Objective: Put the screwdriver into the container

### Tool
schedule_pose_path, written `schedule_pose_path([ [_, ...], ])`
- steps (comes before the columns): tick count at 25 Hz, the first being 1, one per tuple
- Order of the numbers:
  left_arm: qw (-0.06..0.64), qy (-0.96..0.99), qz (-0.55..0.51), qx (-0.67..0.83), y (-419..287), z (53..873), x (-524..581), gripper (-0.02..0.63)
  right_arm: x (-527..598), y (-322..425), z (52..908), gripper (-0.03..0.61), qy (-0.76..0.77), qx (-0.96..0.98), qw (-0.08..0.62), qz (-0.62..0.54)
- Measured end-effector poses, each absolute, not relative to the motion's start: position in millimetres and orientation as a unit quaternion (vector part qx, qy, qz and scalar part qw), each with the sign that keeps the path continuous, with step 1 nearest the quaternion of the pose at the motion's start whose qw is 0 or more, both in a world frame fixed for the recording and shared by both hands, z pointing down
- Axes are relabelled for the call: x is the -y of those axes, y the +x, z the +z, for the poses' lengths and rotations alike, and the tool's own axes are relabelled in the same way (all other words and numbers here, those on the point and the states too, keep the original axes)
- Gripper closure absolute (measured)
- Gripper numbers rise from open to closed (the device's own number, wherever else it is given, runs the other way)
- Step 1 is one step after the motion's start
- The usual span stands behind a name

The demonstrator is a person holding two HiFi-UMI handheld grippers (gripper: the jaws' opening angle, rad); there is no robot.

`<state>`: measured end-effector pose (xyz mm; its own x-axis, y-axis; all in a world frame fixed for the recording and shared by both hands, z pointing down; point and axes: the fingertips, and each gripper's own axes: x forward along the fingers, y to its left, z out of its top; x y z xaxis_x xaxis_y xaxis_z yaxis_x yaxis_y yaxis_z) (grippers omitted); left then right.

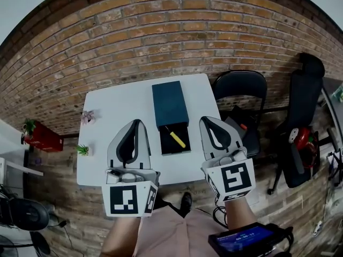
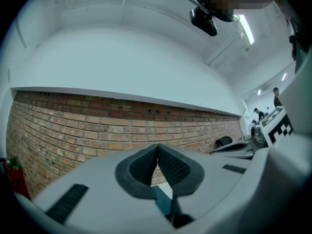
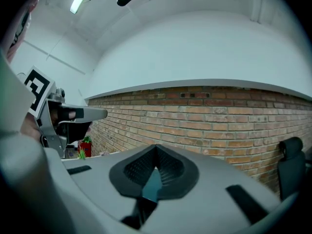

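Toward the table's [image 1: 115, 116] near edge, find the screwdriver [image 1: 175, 137] lying inside the dark container's [image 1: 169, 103] open tray [image 1: 166, 144]; note left gripper [image 1: 136, 121] and right gripper [image 1: 206, 120] flanking it, jaws together, empty; likely finished, so draw both back without nudging the tray.

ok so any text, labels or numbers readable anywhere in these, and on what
No text can be read in any view.
Blue screen at the bottom of the head view: light digits, too blurred to read.
Square markers on the cubes of the left gripper and right gripper: black-and-white patterns, no letters.
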<state>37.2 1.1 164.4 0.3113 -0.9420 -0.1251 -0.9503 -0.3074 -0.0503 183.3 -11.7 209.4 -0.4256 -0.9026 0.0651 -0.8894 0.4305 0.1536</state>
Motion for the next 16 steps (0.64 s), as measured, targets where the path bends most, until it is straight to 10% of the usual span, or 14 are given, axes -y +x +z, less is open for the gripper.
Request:
schedule_pose_path([
  [16, 0.058, -0.809, 0.037, -0.583, 42.2, 164.5, -1.3, 0.601, 12.3, 186.8, 211.5, 0.580, 0.532, 0.843, 0.068, -0.045],
])
